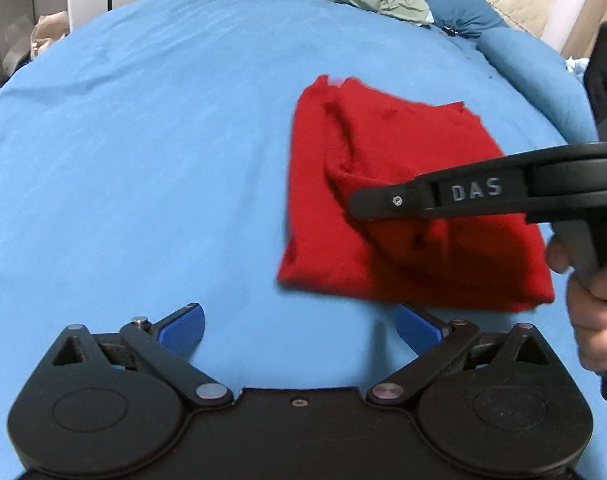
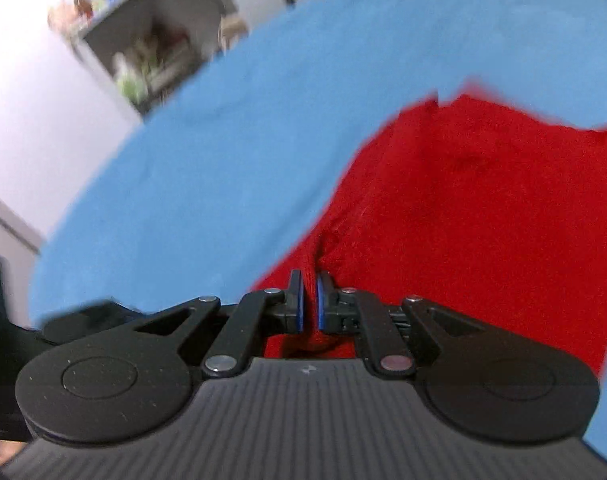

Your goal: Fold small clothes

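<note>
Slippage worries me most: my right gripper (image 2: 310,300) is pinched nearly shut on a thin ridge of the red garment (image 2: 483,216), which lies partly folded on the blue sheet (image 2: 231,168). Pulling fast could drag the whole pile crooked. My left gripper (image 1: 299,326) hangs wide open, holding nothing, beside it.

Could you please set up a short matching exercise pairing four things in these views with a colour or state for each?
Things:
1. garment
2. sheet
3. left gripper
4. right gripper

States:
A. light blue, spread under everything
B. open, nothing between its fingers
C. red, lying partly folded
D. shut on a pinch of red cloth

Pairs: 1-C, 2-A, 3-B, 4-D
</note>
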A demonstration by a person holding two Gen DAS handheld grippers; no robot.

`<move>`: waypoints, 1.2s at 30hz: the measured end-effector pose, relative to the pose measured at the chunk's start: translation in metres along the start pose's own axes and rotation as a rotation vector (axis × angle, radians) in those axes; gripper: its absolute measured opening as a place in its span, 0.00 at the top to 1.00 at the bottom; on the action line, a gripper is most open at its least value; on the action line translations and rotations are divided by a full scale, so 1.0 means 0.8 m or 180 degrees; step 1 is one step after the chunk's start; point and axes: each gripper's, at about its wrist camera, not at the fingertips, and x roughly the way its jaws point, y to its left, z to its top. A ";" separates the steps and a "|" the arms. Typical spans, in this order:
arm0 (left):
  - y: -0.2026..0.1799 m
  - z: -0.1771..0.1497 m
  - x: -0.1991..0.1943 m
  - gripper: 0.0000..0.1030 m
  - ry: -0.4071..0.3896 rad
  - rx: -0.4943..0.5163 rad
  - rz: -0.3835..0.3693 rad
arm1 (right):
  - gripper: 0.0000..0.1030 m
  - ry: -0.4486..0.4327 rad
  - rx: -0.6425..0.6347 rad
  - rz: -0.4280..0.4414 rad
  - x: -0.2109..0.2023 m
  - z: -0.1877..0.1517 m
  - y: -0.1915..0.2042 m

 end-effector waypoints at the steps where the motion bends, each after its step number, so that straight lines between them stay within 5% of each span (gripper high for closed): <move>1: 0.001 -0.003 -0.002 0.00 -0.0028 0.0018 -0.0014 | 0.79 -0.0012 0.0003 -0.0008 0.007 -0.004 0.001; 4: -0.005 -0.003 -0.008 0.00 -0.0162 0.0019 -0.0089 | 0.75 -0.0075 -0.0001 0.0056 0.003 -0.009 -0.005; 5: -0.013 -0.003 -0.011 0.00 -0.0229 0.0029 -0.0135 | 0.61 -0.0075 -0.0004 0.0064 0.000 -0.009 -0.004; 6: -0.019 -0.002 -0.015 0.00 -0.0304 0.0052 -0.0192 | 0.36 -0.0067 0.0009 0.0093 -0.007 -0.006 -0.007; 8: -0.031 0.001 -0.024 0.01 -0.0502 0.0110 -0.0323 | 0.23 -0.0269 0.0034 0.0153 -0.035 -0.006 -0.010; 11: -0.040 0.007 -0.023 0.14 -0.0578 0.0080 -0.0537 | 0.19 -0.0680 0.0096 0.0048 -0.095 -0.014 -0.028; 14: -0.042 0.012 -0.013 0.30 -0.0571 -0.0050 -0.0644 | 0.13 -0.0946 0.0138 -0.0359 -0.141 -0.047 -0.048; 17: -0.043 0.018 -0.003 0.32 -0.0544 -0.0173 -0.0645 | 0.13 -0.0981 0.0099 -0.0741 -0.156 -0.095 -0.062; 21: -0.041 0.025 0.014 0.45 -0.0482 -0.0330 -0.0551 | 0.13 -0.0952 0.0222 -0.0855 -0.149 -0.148 -0.074; 24: -0.037 0.027 0.017 0.68 -0.0426 -0.0447 -0.0539 | 0.13 -0.0934 0.0263 -0.0927 -0.133 -0.168 -0.076; 25: -0.038 0.030 0.018 0.86 -0.0424 -0.0463 -0.0536 | 0.13 -0.0904 0.0253 -0.0954 -0.124 -0.170 -0.074; 36: -0.053 0.063 -0.022 0.91 -0.0803 -0.0303 -0.0668 | 0.17 -0.0897 0.0166 -0.1543 -0.061 -0.165 -0.055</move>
